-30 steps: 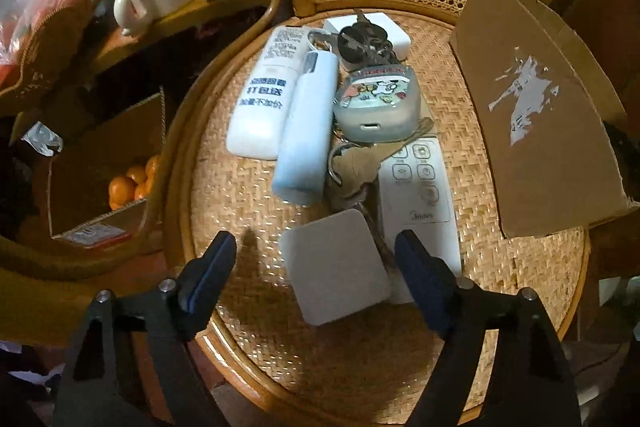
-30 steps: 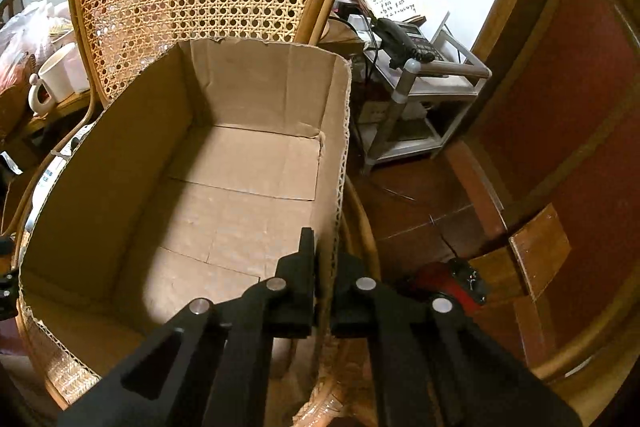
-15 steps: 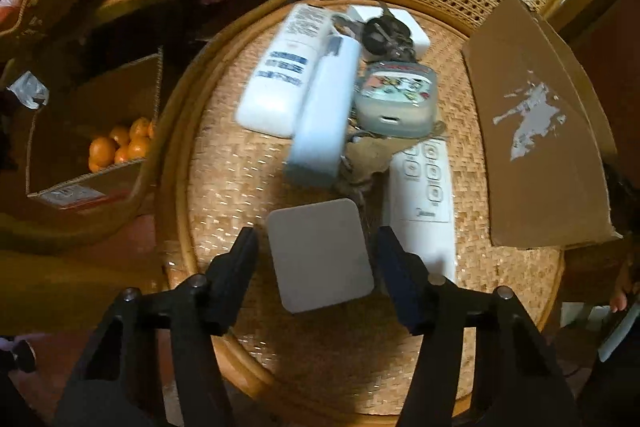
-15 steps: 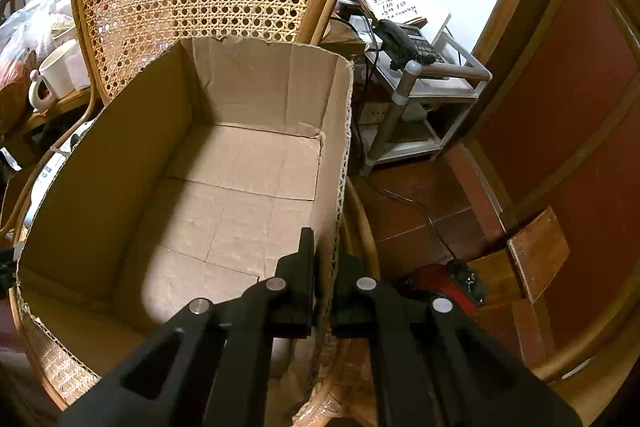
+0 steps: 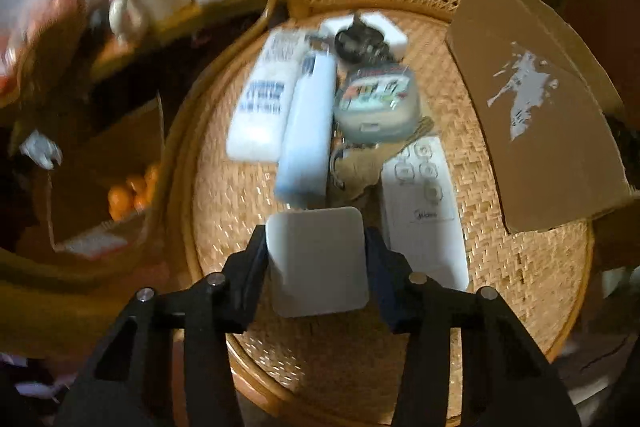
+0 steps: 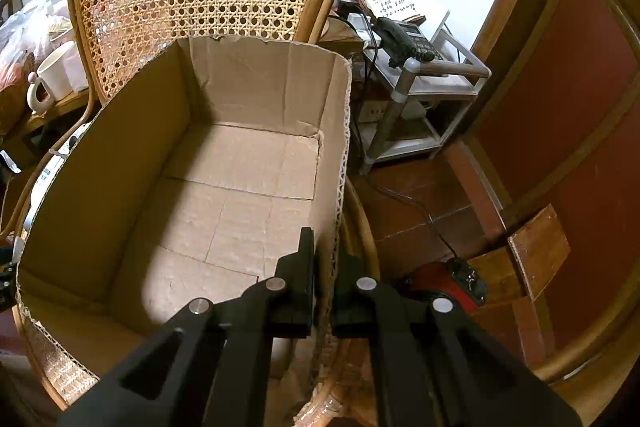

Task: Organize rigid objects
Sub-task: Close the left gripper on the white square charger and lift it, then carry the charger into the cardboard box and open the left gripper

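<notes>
Closing over the last second, the left gripper now has its fingers against both sides of the flat white square block, which lies near the front edge of the woven chair seat. Behind it sit a white remote and a pale blue case. At the seat's right edge, the right gripper is unmoved, pinched on the cardboard box wall.
</notes>
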Demonstrator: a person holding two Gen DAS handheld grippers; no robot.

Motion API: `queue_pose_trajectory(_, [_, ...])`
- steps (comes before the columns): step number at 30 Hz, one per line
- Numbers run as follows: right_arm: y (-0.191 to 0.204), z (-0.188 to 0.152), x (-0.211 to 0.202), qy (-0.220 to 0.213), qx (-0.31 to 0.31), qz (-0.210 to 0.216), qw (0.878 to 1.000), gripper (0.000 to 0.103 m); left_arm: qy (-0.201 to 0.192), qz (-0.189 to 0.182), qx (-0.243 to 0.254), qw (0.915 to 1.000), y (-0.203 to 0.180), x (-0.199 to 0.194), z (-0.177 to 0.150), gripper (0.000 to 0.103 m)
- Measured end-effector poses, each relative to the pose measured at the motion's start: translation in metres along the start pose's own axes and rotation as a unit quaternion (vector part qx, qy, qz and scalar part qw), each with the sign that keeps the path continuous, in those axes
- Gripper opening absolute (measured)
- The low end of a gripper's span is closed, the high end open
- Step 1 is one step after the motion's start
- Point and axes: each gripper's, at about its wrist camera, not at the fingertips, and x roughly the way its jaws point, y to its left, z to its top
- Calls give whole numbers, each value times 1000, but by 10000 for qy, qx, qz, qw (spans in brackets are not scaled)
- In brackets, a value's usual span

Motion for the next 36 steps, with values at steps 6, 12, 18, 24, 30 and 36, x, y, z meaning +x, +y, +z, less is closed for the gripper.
queue_pose_trajectory(6, [1,0,-1,-4,-53,-19,10000,7,-312,-182,-310,9989,11,-18,7,44])
queue_pose_trajectory(12, [1,0,0,55,-5,29,10000,7,-1018,105,-392,9940,14,-53,18,44])
queue_pose_trajectory(18, [0,0,0,23,25,22,10000,7,-1636,103,-489,9853,5,-82,37,44])
queue_pose_trajectory(24, [2,0,0,16,-28,-7,10000,7,-2271,28,-78,9738,-33,-109,66,44])
queue_pose_trajectory(30, [2,-1,-1,14,-33,-10,10000,7,-2467,-422,289,9678,-76,-110,84,44])
queue_pose_trajectory(36, [1,-1,0,21,-33,11,10000,7,-2553,-937,463,9612,-113,-107,84,44])
